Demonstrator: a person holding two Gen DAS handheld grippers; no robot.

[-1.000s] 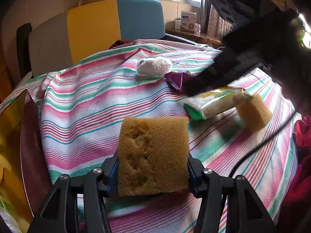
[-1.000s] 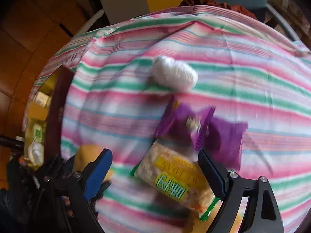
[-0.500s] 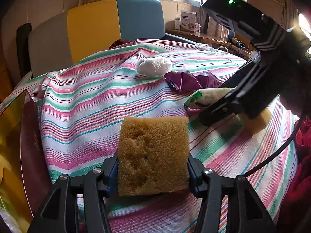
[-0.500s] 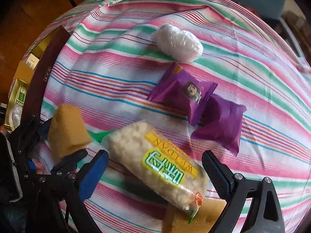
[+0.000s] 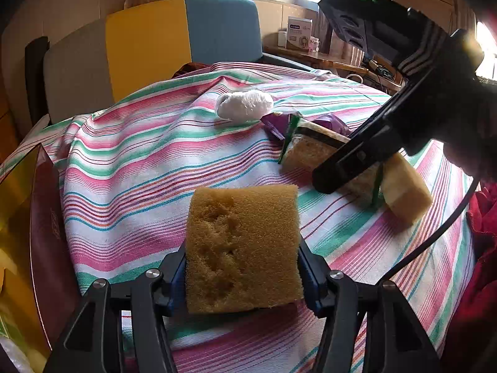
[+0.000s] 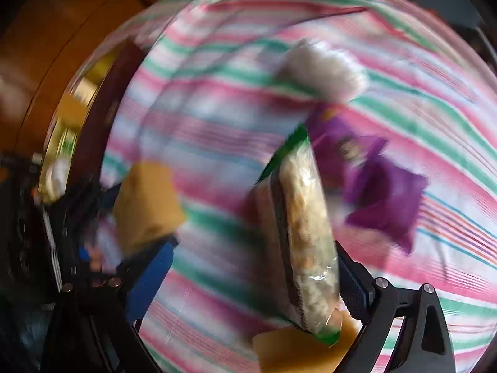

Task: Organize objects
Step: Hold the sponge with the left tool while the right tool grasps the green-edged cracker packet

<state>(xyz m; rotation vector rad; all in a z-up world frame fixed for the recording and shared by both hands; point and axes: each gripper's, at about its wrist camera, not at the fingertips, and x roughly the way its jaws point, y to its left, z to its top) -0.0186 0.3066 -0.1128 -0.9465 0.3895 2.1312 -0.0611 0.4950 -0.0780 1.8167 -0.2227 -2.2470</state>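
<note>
Left wrist view shows the left hand-held gripper (image 5: 243, 275) pinching a tan sponge (image 5: 243, 248) by its two sides above the striped worktop (image 5: 130, 168); its jaws have just been opening a little, yet the pads meet the sponge's edges and it does not sag. Further off, the right hand-held gripper (image 6: 248, 279) is spread wide around a clear snack packet (image 6: 306, 242) with green ends, which stands tilted on its long edge, close against the right-hand pad and clear of the left one, so nothing is clamped. A second sponge block (image 5: 403, 192) lies just beside the packet's near end. Two purple sachets (image 6: 372, 183) and a white wrapped bundle (image 5: 245, 105) sit beyond it. A dark red box (image 5: 46, 227) with yellow lining stands at the worktop's left edge, probably the destination.

The right wrist picture is smeared, so exact contact there is uncertain. To take the packet well, I would centre both pads on its broad faces at mid-length, close gently so the contents are not crushed, and keep clear of the sponge block underneath its end. The left should hold its sponge steady meanwhile.
</note>
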